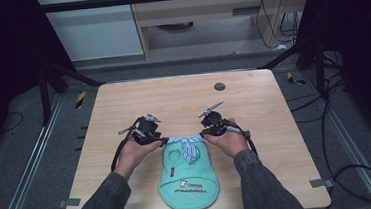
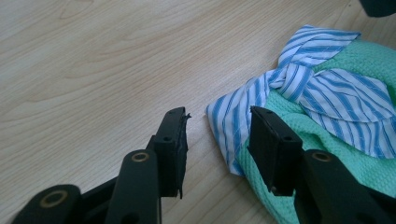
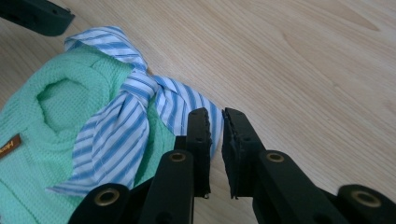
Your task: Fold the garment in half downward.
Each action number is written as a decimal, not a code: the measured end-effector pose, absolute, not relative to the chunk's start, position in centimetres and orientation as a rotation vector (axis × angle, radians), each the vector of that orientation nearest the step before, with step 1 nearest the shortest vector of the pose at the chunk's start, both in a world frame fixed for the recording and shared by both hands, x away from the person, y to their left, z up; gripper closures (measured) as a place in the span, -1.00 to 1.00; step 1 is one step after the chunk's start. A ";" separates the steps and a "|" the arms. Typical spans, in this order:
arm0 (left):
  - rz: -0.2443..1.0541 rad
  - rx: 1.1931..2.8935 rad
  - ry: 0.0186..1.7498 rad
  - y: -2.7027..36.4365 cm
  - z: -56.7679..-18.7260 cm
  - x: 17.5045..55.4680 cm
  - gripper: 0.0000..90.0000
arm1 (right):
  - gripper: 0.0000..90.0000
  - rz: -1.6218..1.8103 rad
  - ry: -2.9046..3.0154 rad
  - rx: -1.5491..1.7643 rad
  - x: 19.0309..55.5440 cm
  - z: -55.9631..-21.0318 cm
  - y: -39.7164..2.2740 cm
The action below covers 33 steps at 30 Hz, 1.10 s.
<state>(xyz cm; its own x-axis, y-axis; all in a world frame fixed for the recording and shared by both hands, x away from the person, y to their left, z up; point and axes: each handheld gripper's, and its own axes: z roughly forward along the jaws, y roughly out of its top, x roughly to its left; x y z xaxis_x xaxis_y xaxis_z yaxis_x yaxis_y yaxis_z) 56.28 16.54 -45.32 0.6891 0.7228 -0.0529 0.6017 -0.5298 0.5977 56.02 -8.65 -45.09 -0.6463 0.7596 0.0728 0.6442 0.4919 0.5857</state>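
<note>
A small mint-green knitted garment [image 1: 188, 177] with a blue-and-white striped collar [image 1: 187, 145] lies flat on the wooden counter [image 1: 183, 102], near the person's edge and midway across. Its long axis runs from the near edge toward the far edge: the rounded hem faces the person and the collar end points away. The collar's two striped tips spread sideways, one toward each gripper.

The left gripper [image 1: 163, 142] sits at the garment's left collar corner. In the left gripper view the jaws stand apart with a clear gap; the striped corner [image 2: 229, 130] and the green edge [image 2: 254, 182] lie in that gap, against the inner face of one jaw, while the other jaw rests over bare wood. The pads do not press the cloth from both sides, so this gripper is not yet gripping.

The right gripper [image 1: 203, 132] is at the right collar corner. In the right gripper view its jaws are nearly together, a thin slit between them, and the striped tip [image 3: 215, 122] reaches into that slit at the tips. Whether the cloth is truly pinched I cannot tell.
</note>
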 end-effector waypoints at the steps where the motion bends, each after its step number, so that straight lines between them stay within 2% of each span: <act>1: 0.268 2.306 1.012 16.5 -45.3 56.3 0.28 | 0.79 0.872 2.540 1.210 56.0 -45.1 -8.6; 7: 0.246 2.317 1.029 16.1 -45.5 56.6 0.30 | 0.65 0.852 2.558 1.233 56.4 -45.7 -7.4; 11: 0.233 2.348 1.036 15.8 -45.5 56.7 0.22 | 0.57 0.839 2.564 1.244 56.4 -45.7 -7.0; 12: 0.231 2.356 1.042 15.6 -45.4 56.7 0.20 | 0.47 0.832 2.572 1.248 56.5 -45.8 -6.7; 15: 0.224 2.360 1.050 15.4 -45.5 56.8 0.14 | 0.43 0.811 2.579 1.261 56.6 -45.9 -6.6; 17: 0.211 2.372 1.067 15.1 -45.7 57.0 0.08 | 0.34 0.787 2.585 1.282 56.7 -46.2 -6.6; 21: 0.197 2.409 1.078 14.6 -45.9 57.3 0.03 | 0.27 0.760 2.597 1.310 57.0 -46.5 -6.6; 33: 0.168 2.430 1.083 14.2 -46.5 57.5 0.06 | 0.19 0.715 2.622 1.348 57.1 -46.9 -6.4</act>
<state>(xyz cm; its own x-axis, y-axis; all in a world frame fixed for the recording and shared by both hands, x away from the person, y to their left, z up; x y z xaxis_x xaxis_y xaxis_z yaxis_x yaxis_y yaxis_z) 57.45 14.25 -46.55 0.6808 0.7283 -0.0777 0.6707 -0.5772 0.4659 57.12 -6.36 -46.88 -0.6005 0.7911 0.1163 0.7406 0.4954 0.4539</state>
